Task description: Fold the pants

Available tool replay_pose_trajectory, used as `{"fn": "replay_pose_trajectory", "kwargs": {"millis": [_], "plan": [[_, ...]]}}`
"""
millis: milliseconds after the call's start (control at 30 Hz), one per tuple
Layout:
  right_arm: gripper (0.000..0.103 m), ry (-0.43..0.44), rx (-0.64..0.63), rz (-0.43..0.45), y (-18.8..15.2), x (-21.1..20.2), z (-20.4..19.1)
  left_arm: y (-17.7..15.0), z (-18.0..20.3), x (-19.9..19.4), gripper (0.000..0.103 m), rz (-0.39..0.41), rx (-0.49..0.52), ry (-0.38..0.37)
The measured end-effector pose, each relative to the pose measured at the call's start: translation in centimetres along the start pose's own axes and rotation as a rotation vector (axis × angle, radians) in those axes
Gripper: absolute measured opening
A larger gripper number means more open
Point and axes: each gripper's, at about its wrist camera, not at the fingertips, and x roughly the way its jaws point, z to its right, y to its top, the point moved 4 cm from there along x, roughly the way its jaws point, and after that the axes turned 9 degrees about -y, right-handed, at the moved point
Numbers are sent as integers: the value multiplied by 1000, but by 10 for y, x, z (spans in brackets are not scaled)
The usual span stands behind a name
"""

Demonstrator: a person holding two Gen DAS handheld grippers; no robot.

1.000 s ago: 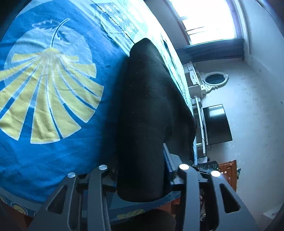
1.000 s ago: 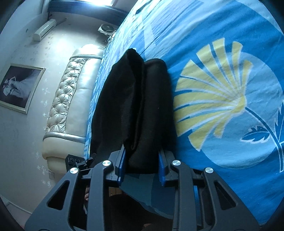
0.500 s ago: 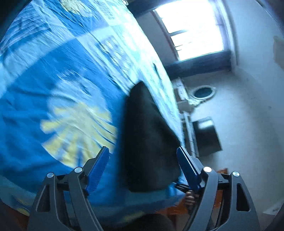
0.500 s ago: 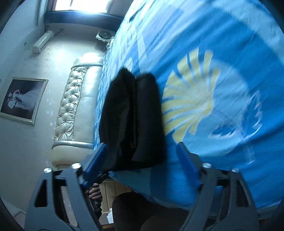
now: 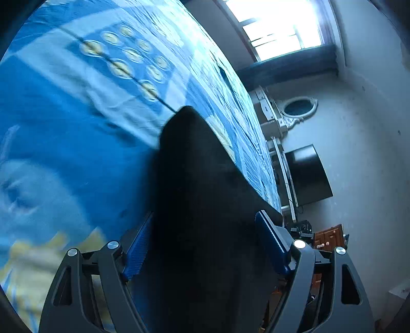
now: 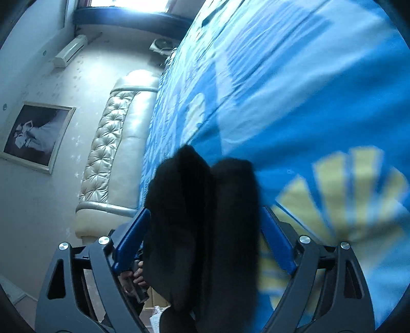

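Note:
The black pants (image 5: 200,194) lie folded in a long narrow bundle on the blue bed sheet (image 5: 64,153), near the bed's edge. My left gripper (image 5: 205,243) is open, its blue pads spread on either side of the bundle's near end. In the right wrist view the pants (image 6: 205,217) show as two stacked folds. My right gripper (image 6: 202,238) is also open, with its blue pads wide on both sides of the cloth. Both views are blurred by motion.
The sheet (image 6: 307,89) carries a yellow fan print (image 6: 346,194). A padded cream headboard (image 6: 112,153) and a framed picture (image 6: 36,133) are at the left in the right wrist view. A dark TV (image 5: 307,174) and a window (image 5: 279,23) are beyond the bed.
Both grippers opened and let go of the pants, then pulled back briefly. Now both have moved in close again, with jaws wide around the bundle's near end.

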Motion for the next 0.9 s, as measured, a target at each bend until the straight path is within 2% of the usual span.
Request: {"fn": "replay_pose_trajectory", "kwargs": {"millis": [267, 300, 400, 433, 467, 500, 600, 700, 800, 900], "plan": [[90, -2, -32, -22, 12, 16, -12, 11, -4, 18, 80, -123, -16, 15], [87, -14, -42, -25, 12, 17, -13, 14, -5, 20, 80, -125, -33, 13], [63, -71, -67, -34, 9, 23, -13, 18, -9, 19, 79, -100, -73, -17], [54, -73, -66, -35, 10, 23, -11, 19, -10, 18, 72, -95, -66, -15], [52, -73, -67, -36, 10, 23, -9, 19, -11, 20, 62, -99, -45, 9], [47, -70, -64, -34, 10, 23, -7, 17, -12, 24, 50, -119, -10, 67], [40, -58, -59, -29, 8, 22, -5, 15, -10, 24, 41, -108, 30, 91], [37, -51, -62, -23, 8, 22, -5, 14, -3, 22, 34, -87, 90, 126], [35, -50, -77, -13, 7, 21, -8, 15, 8, 24, 31, -74, 165, 183], [34, -53, -88, -5, 7, 21, -12, 17, 13, 25, 30, -66, 198, 215]]}}
